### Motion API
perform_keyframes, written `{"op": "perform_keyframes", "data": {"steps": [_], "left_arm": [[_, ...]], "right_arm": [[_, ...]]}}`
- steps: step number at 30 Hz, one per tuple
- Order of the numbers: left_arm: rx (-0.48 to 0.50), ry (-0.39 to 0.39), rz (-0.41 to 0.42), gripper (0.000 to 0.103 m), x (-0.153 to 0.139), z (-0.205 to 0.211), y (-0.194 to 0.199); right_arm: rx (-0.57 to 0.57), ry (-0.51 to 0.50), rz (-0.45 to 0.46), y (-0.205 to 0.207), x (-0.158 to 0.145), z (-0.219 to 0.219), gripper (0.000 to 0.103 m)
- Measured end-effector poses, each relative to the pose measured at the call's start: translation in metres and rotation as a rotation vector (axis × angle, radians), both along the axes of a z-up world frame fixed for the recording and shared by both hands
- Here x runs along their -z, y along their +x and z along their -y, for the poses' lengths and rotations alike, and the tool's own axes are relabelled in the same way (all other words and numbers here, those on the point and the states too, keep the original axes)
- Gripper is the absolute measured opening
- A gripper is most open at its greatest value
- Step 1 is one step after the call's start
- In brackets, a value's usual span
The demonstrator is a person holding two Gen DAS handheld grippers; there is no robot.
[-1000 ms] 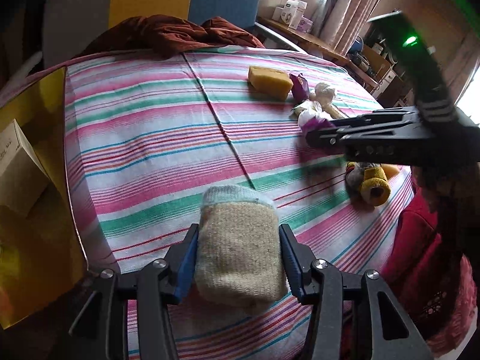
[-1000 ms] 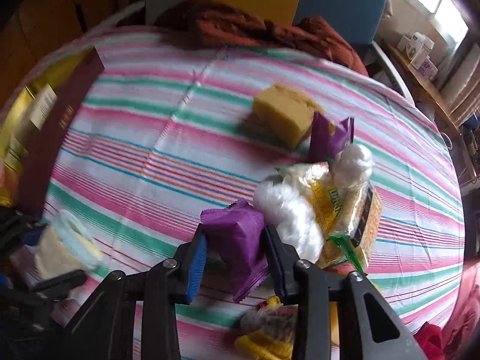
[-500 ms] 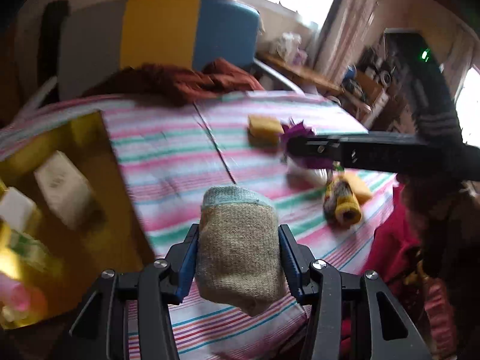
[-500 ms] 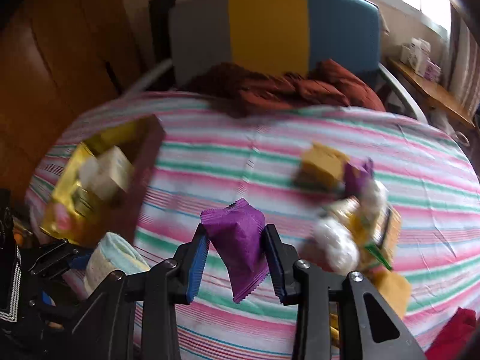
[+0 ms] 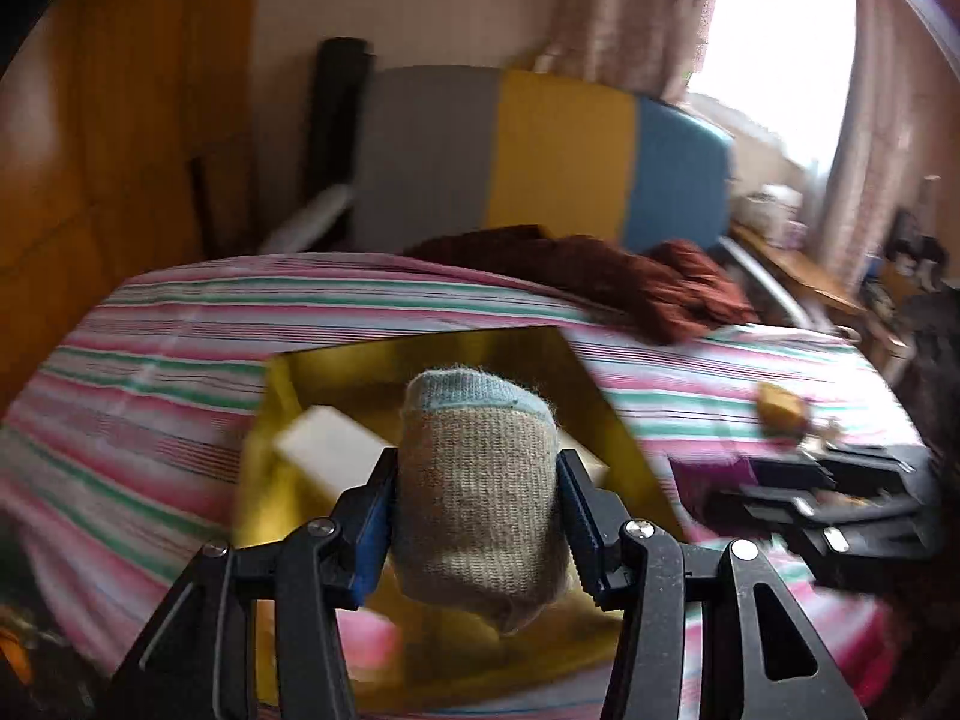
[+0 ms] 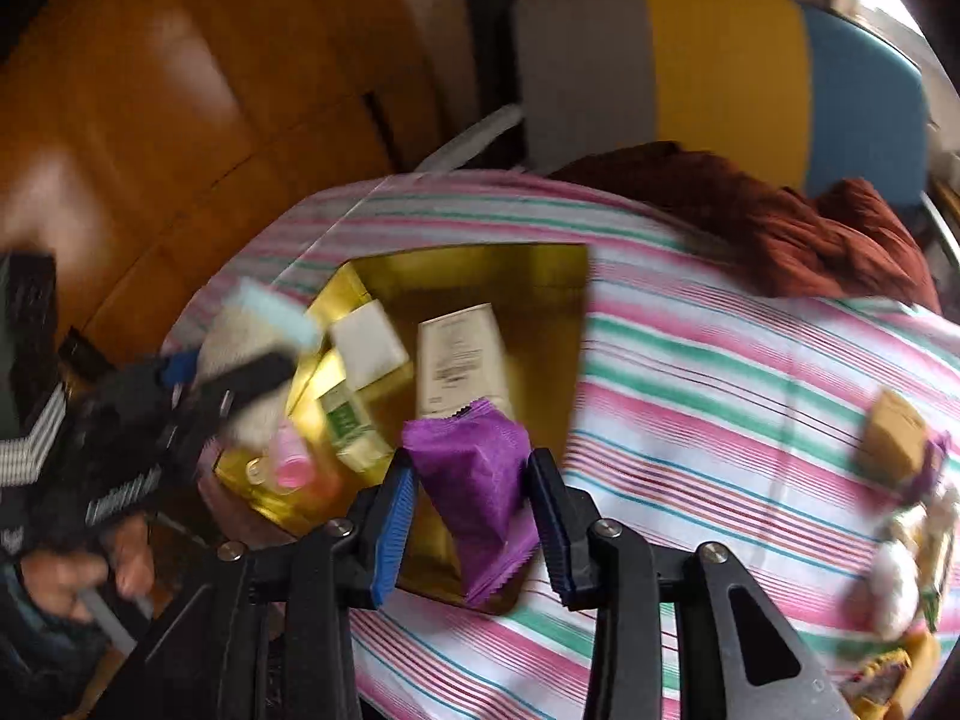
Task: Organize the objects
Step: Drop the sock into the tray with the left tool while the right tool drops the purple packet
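My left gripper is shut on a rolled beige sock with a pale blue toe and holds it above the gold box. The left gripper also shows in the right wrist view, blurred, at the box's left side. My right gripper is shut on a purple snack packet and holds it over the near edge of the gold box. The right gripper shows at the right of the left wrist view. The box holds white cartons, a green pack and a pink bottle.
The box sits on a pink, green and white striped cloth. A yellow sponge and several packets lie at the right. A dark red garment lies at the back before a grey, yellow and blue chair. A wooden wall stands left.
Both grippers have swung left from the pile of packets to the gold box, each keeping its hold. The box now sits right under the sock and the purple packet.
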State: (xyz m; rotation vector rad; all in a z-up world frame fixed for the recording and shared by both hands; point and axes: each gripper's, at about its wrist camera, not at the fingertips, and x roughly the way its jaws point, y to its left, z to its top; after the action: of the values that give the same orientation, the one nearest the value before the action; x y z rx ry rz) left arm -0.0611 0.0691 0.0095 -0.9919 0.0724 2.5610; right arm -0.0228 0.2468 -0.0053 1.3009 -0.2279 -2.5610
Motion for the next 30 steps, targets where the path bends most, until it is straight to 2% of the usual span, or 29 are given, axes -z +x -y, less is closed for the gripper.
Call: {"op": "perform_keyframes", "data": {"steps": [4,7,9,13,19,30], "left_arm": [[-0.089,-0.061,0.017,0.054,0.015,0.028,-0.021],[-0.149,-0.070,0.025,0.069,0.022,0.046,-0.024],[-0.176,-0.054,0.022,0.074,0.022,0.055,-0.022],[-0.179,-0.023,0.017,0.075,0.021,0.056,-0.006],[-0.181,0.018,-0.006,0.082,0.012,0.050,0.020],[-0.150,-0.013,-0.077,0.086,-0.005,0.027,0.049]], "right_arm": [[-0.042,0.007,0.028,-0.010,0.011,0.031,0.038],[-0.052,-0.005,0.039,-0.007,0.015,0.042,0.041],[-0.055,-0.006,0.043,-0.003,0.019,0.046,0.041],[-0.020,0.027,0.039,0.004,0.021,0.046,0.041],[0.028,0.067,0.006,0.016,0.017,0.047,0.043],[0.093,0.120,-0.060,0.028,0.008,0.047,0.046]]}}
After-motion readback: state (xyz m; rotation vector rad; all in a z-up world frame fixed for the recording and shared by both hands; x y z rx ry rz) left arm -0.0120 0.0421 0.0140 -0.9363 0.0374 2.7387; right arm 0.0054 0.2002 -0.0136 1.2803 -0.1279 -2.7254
